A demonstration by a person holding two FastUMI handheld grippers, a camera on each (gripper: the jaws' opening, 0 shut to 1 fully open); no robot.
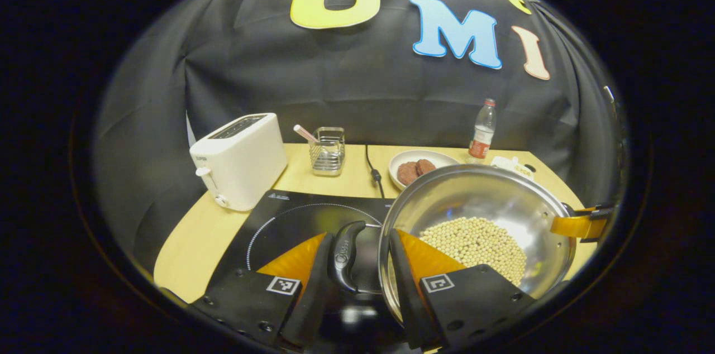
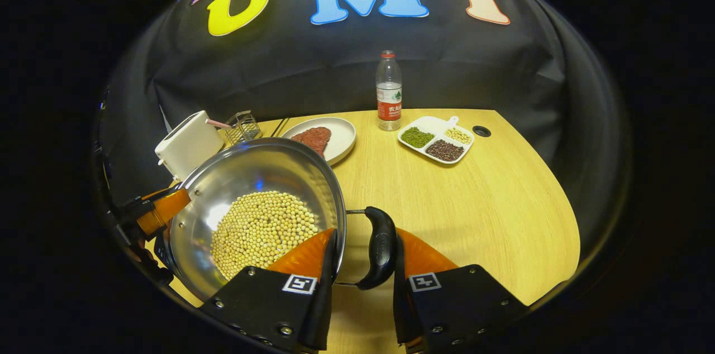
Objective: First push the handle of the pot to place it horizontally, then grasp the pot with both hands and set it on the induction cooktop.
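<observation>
A steel pot [image 1: 486,197] [image 2: 251,175] holding pale soybeans [image 1: 475,242] [image 2: 262,231] hangs tilted between both grippers. My left gripper [image 1: 360,237] is shut on the pot's black left handle [image 1: 346,256], with one finger outside the handle and the other inside the rim. My right gripper [image 2: 366,234] clamps the black right handle [image 2: 382,248] the same way. The black induction cooktop [image 1: 279,214] lies below and left of the pot. The other gripper [image 1: 581,225] [image 2: 151,214] appears at the pot's far rim in each view.
A white toaster [image 1: 240,158] [image 2: 187,144] and a wire holder [image 1: 328,150] stand behind the cooktop, with a cable [image 1: 371,167] beside them. A plate of brown patties [image 1: 419,167] [image 2: 324,136], a bottle [image 1: 483,130] [image 2: 389,89] and a divided bean dish [image 2: 438,139] sit on the wooden table [image 2: 475,203].
</observation>
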